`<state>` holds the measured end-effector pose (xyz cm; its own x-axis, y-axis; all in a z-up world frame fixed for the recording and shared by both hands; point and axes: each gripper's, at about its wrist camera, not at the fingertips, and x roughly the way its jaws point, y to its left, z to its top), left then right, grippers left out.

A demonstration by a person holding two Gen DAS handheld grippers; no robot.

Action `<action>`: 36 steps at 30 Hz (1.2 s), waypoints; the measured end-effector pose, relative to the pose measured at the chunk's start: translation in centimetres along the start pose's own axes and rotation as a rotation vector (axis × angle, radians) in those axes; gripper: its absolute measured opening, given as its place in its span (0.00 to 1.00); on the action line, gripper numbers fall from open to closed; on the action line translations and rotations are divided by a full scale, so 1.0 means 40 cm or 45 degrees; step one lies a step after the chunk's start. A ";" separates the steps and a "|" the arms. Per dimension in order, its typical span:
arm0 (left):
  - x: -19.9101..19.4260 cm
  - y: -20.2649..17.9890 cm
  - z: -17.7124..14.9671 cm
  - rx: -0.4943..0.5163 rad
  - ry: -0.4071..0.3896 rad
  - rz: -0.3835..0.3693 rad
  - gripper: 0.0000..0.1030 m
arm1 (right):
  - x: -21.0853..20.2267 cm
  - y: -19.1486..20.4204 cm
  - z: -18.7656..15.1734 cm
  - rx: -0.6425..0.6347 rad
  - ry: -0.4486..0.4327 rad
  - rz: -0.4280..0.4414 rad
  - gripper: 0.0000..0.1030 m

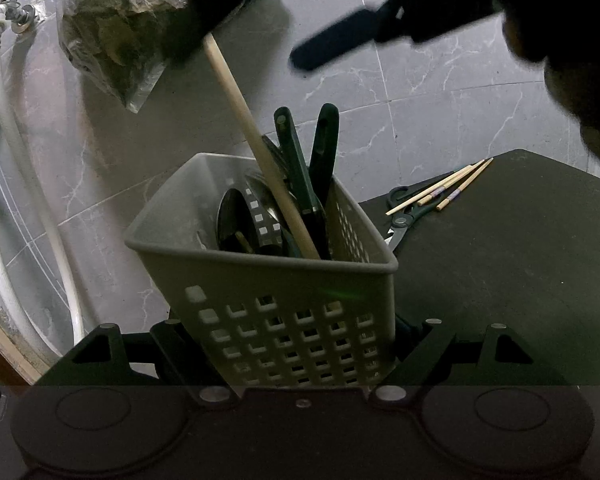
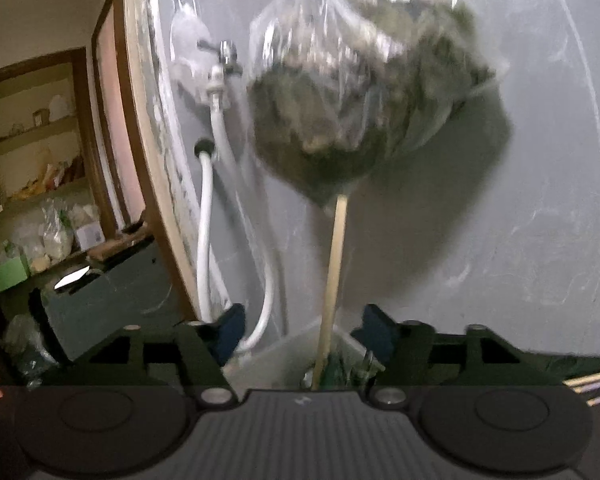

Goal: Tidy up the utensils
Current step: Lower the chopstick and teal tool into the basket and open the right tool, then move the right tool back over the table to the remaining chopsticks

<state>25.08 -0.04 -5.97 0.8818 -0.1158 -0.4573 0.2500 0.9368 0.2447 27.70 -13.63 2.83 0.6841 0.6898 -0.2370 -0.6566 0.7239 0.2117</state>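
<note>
In the left wrist view a grey perforated basket (image 1: 284,320) sits between the fingers of my left gripper (image 1: 300,334), which is shut on its sides. Standing in it are a long wooden handle (image 1: 260,152), two dark green handles (image 1: 300,160) and some metal utensils (image 1: 256,200). My right gripper (image 2: 303,334) hovers above the basket, open. The wooden handle (image 2: 332,264) rises between its blue pads (image 2: 230,334) without touching them. Seen from the left wrist, the right gripper (image 1: 240,56) is a dark shape straddling the handle's top. Chopsticks (image 1: 440,190) and scissors (image 1: 404,216) lie on the black table (image 1: 520,260).
A clear plastic bag of dried greens (image 2: 364,92) hangs on the marble-tiled wall just behind the handle's top. A tap (image 2: 224,60) with a white hose (image 1: 20,160) is on the wall to the left. Further left, a doorway opens onto cluttered shelves (image 2: 40,160).
</note>
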 end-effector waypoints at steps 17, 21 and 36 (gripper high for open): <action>0.000 -0.001 0.001 0.007 0.010 -0.002 0.81 | -0.115 -0.228 0.002 0.219 0.070 -0.785 1.00; 0.006 -0.003 0.004 0.010 0.019 0.003 0.81 | -0.127 -0.299 -0.057 0.307 0.213 -0.916 1.00; 0.029 -0.021 0.022 -0.009 0.054 0.054 0.82 | -0.153 -0.449 -0.243 0.418 0.507 -1.004 1.00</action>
<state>26.24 -1.24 -5.95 0.8738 -0.0623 -0.4823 0.2101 0.9428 0.2587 32.21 -30.95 -8.72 0.6941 -0.0114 -0.7198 0.1139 0.9890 0.0941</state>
